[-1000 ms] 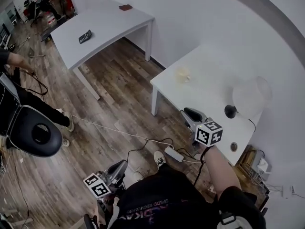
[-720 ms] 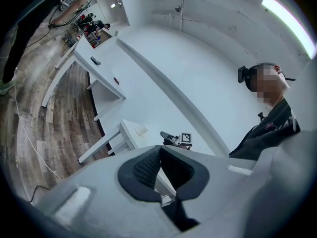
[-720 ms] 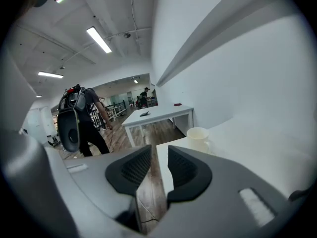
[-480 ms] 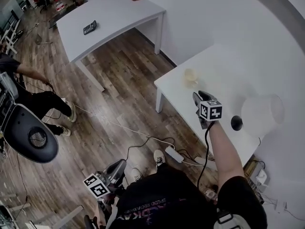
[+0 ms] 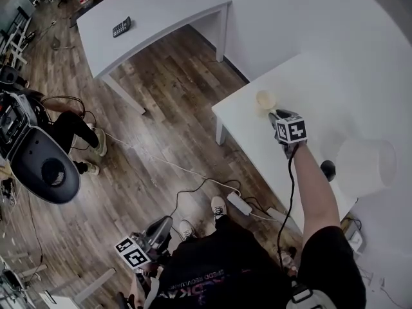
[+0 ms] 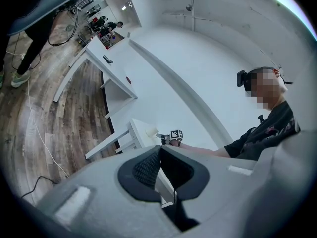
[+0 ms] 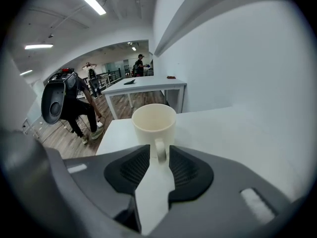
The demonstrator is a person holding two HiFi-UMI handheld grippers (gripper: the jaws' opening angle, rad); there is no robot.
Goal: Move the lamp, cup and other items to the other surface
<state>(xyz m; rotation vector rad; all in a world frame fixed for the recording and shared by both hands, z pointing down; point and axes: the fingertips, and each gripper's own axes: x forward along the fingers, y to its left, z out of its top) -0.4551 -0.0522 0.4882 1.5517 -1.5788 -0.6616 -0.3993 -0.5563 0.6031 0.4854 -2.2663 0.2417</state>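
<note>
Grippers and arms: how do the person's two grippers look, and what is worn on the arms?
The left gripper and right gripper each have a grey body, black ribbed pads and a white cube with black square markers. A black cable runs along the right forearm. The person wears a black short-sleeved T-shirt. The right gripper's jaws have just been opening, with the cup's handle between them.

The right arm (image 5: pixel 314 195) stretches far out. The right gripper (image 5: pixel 277 116) tilts down, its fingers (image 7: pixel 134 166) just opened, apart around the cup handle (image 7: pixel 160 149). The left gripper (image 5: pixel 165 224) is low and near, its fingers together.
</note>
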